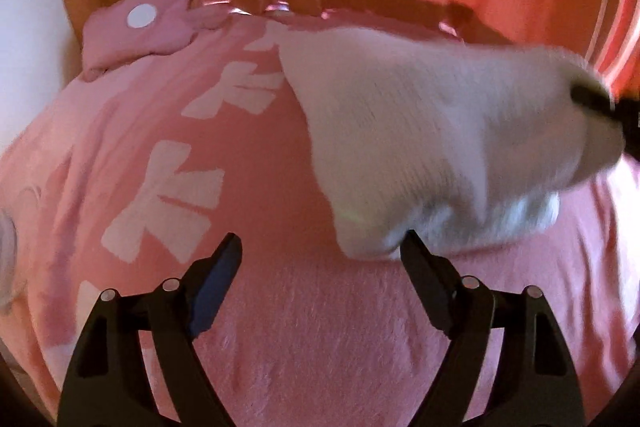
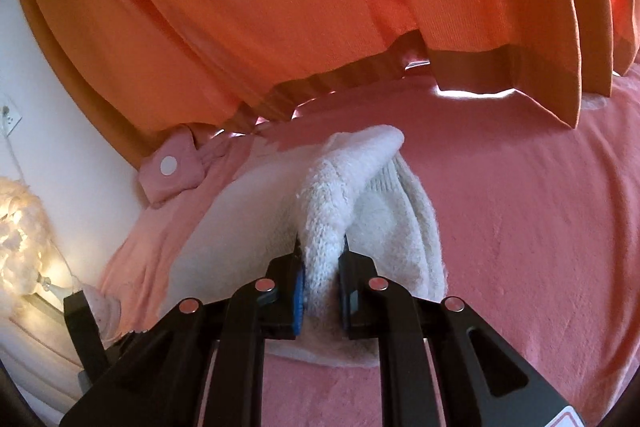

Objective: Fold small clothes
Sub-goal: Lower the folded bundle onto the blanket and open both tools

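Note:
A white knitted sock (image 1: 432, 151) lies on the pink bedcover (image 1: 312, 327), partly lifted at its right end. My left gripper (image 1: 320, 251) is open, its right fingertip touching the sock's near edge. In the left wrist view my right gripper (image 1: 596, 99) shows as dark fingers at the sock's far right end. In the right wrist view my right gripper (image 2: 322, 247) is shut on a fold of the white sock (image 2: 340, 195) and holds it up over the rest of the sock.
A pink blanket with white letters (image 1: 168, 155) covers the left of the bed. A pink pillow with a white dot (image 1: 140, 23) lies at the back. Orange curtains (image 2: 280, 7) hang behind. A lit white lamp (image 2: 20, 227) stands at the left.

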The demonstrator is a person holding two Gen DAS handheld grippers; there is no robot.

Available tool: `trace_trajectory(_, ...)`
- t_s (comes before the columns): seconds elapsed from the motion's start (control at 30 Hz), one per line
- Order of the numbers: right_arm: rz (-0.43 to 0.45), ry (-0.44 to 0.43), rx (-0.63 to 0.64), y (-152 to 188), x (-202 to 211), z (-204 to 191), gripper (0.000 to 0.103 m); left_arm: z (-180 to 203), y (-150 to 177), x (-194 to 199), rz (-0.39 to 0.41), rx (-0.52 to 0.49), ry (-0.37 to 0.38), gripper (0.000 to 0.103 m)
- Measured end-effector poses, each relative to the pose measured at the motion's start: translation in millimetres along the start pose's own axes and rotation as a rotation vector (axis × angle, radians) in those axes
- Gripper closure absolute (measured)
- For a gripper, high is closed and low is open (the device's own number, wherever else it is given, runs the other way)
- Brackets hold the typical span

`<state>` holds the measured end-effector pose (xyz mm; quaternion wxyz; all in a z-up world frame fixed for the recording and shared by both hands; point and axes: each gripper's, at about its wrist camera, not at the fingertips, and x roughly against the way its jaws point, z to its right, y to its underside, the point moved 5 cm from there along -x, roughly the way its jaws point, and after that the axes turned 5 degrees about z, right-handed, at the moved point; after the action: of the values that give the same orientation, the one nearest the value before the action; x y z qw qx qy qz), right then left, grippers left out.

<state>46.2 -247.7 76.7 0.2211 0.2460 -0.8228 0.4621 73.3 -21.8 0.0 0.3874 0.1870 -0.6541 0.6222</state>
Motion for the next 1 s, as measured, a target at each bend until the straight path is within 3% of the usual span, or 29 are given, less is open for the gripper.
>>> trace_trajectory(0.13, -0.016, 0.019, 0.015, 6, -2, 6, 0.091, -24, -1, -4, 0.002, 0.104, -0.061, 0.03)
trace_trajectory(0.2, -0.15, 0.115, 0.022, 24, -29, 27, 0.091, -40, 8, -15, -0.062, 0.174, -0.056, 0.03)
trace_trajectory(0.27, -0.301, 0.142, 0.017, 51, -56, 41, 0.09, -45, 14, -24, -0.104, 0.212, -0.044, 0.03)
trace_trajectory(0.33, -0.27, 0.159, 0.072, 47, -52, 35, 0.089, -32, 10, -17, -0.065, 0.123, -0.083, 0.03)
trace_trajectory(0.43, -0.211, 0.184, 0.038, 40, -36, 30, 0.082, -16, 4, 2, -0.001, 0.038, -0.112, 0.03)
trace_trajectory(0.57, 0.004, 0.267, 0.122, 36, 12, 5, 0.08, 5, 6, 42, 0.135, -0.034, -0.117, 0.023)
trace_trajectory(0.6, 0.036, 0.278, 0.133, 42, 21, 1, 0.073, 9, 8, 47, 0.157, -0.042, -0.114, 0.014)
trace_trajectory(0.63, 0.05, 0.287, 0.136, 47, 25, -1, 0.058, 13, 11, 51, 0.18, -0.05, -0.112, 0.009)
trace_trajectory(0.7, 0.049, 0.305, 0.145, 66, 29, -3, 0.045, 24, 19, 53, 0.194, -0.078, -0.104, 0.009)
trace_trajectory(0.83, -0.023, 0.377, 0.18, 104, 28, -3, 0.038, 41, 35, 43, 0.176, -0.112, -0.108, 0.007)
trace_trajectory(1.0, 0.003, 0.442, 0.209, 121, 33, 0, 0.031, 51, 45, 41, 0.166, -0.084, -0.11, 0.005)
